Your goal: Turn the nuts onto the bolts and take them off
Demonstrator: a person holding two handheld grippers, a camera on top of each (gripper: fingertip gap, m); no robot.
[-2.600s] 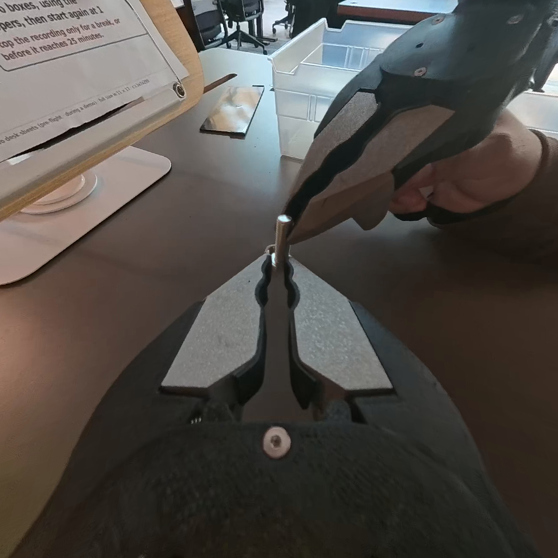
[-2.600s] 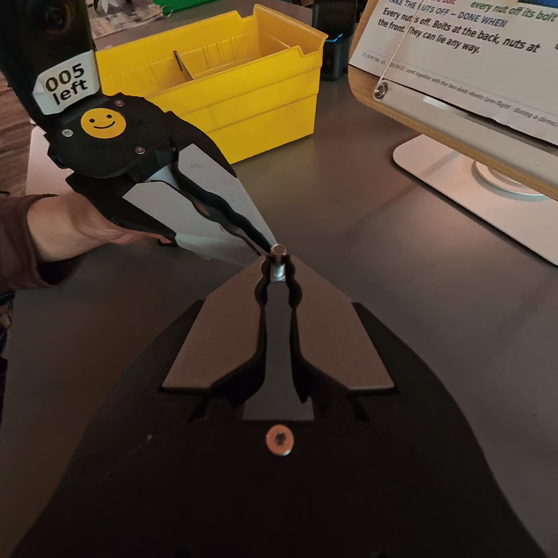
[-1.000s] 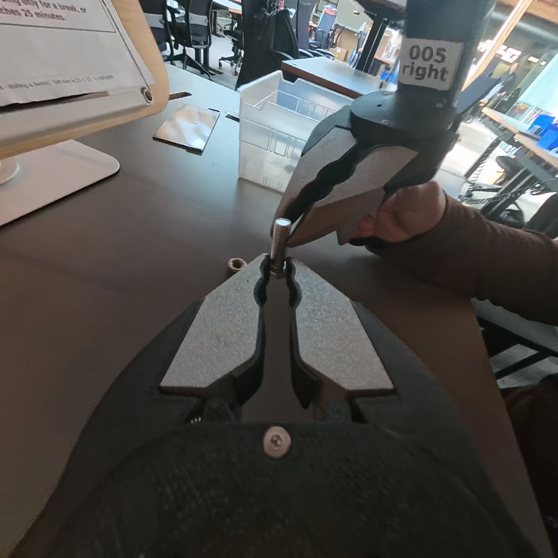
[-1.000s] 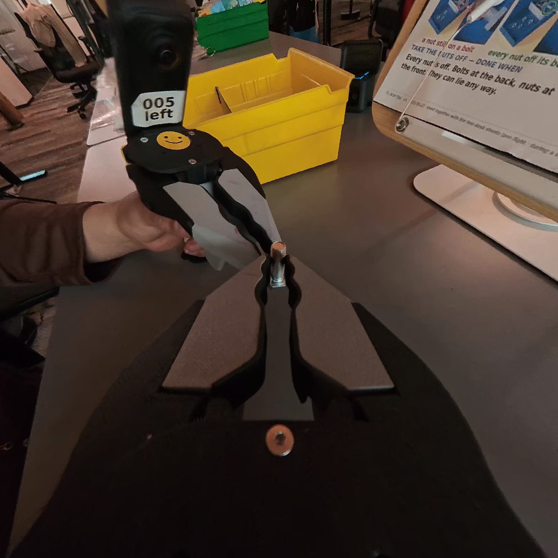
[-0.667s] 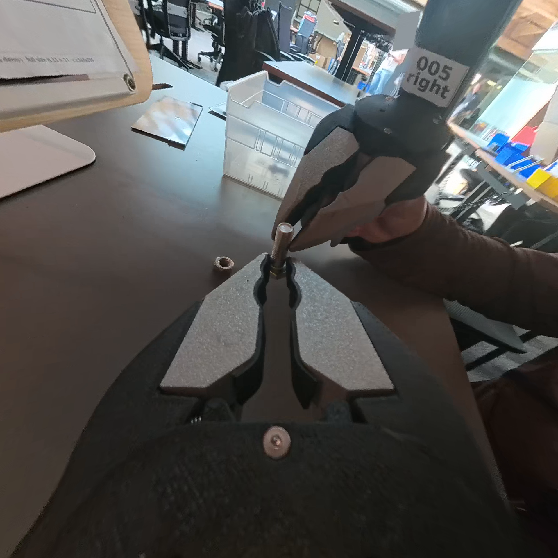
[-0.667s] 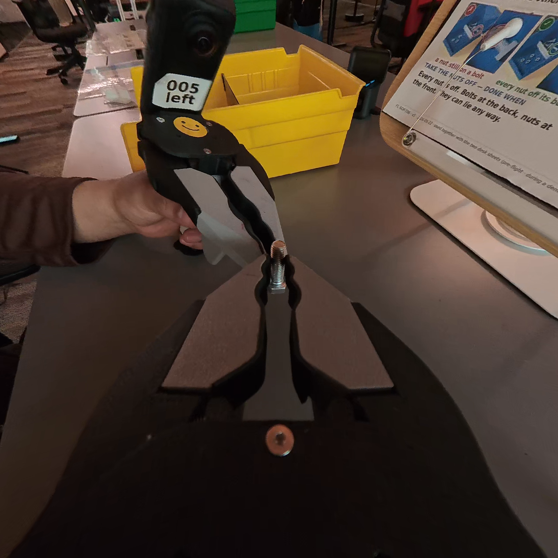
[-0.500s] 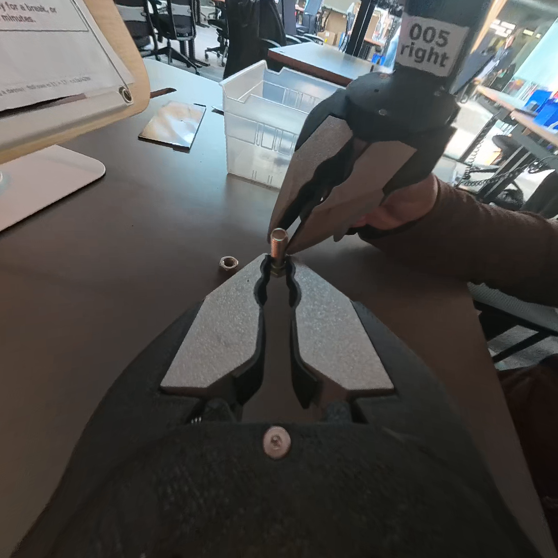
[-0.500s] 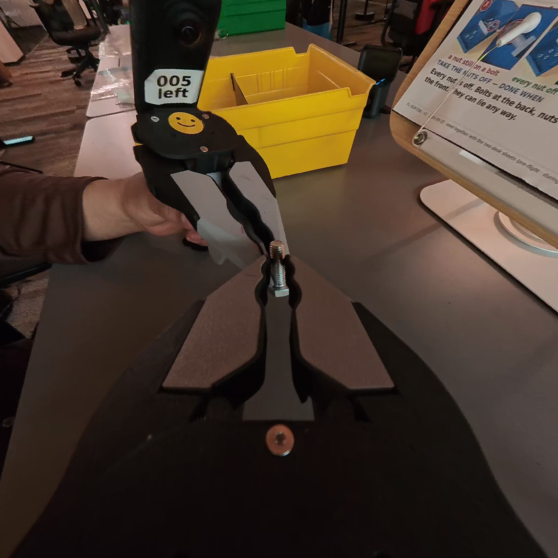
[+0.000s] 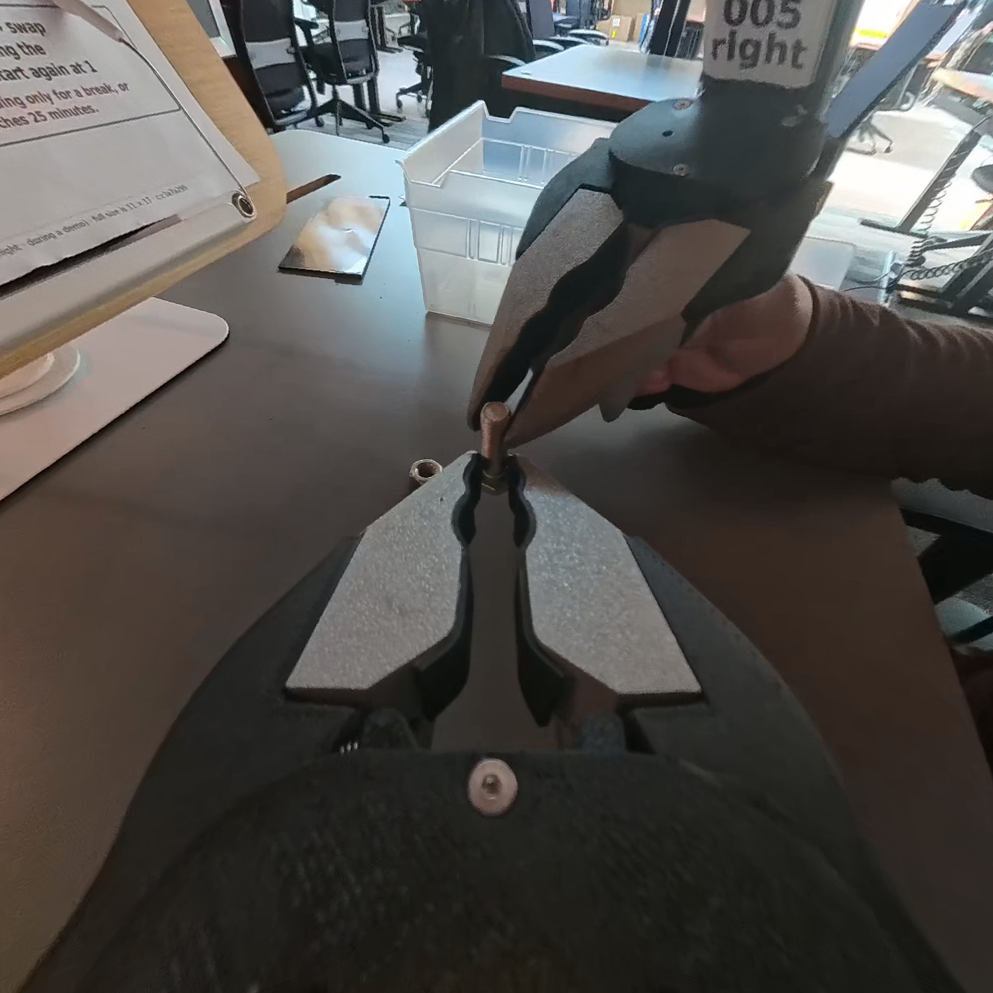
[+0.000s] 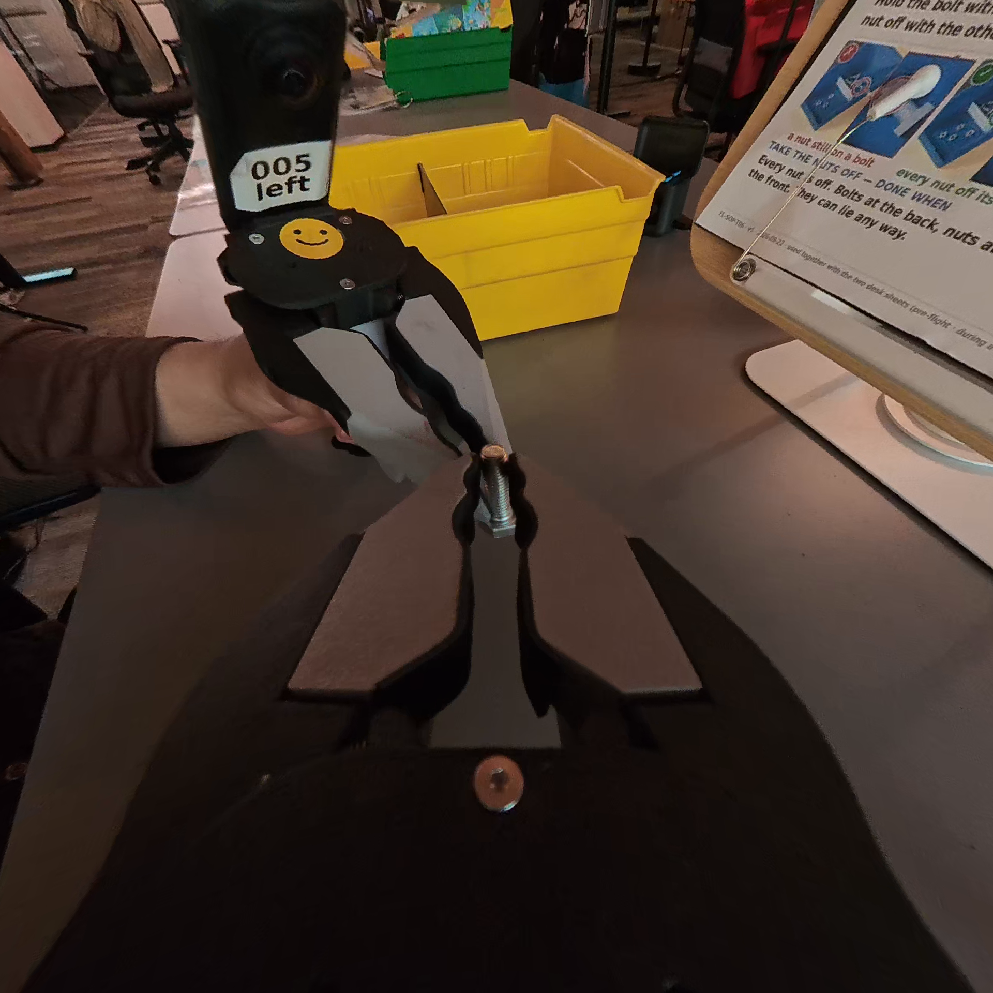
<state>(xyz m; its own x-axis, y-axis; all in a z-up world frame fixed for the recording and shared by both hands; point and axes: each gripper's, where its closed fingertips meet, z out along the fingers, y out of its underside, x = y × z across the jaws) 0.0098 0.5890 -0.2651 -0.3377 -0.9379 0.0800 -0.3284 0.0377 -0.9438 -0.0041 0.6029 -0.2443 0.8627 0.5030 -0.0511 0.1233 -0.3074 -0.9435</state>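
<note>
Here the left gripper [image 9: 493, 473] pinched the head end of an upright bolt [image 9: 493, 430] just above the dark table [image 9: 268, 457], while the right gripper [image 9: 497, 424] clamped its threaded shaft (both claws closed on it). A loose nut [image 9: 424, 472] lay just beside; farther back stood a clear bin [image 9: 483, 215].

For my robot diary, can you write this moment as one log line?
left gripper: shut on bolt | right gripper: shut on same bolt | loose nut: on table
</note>
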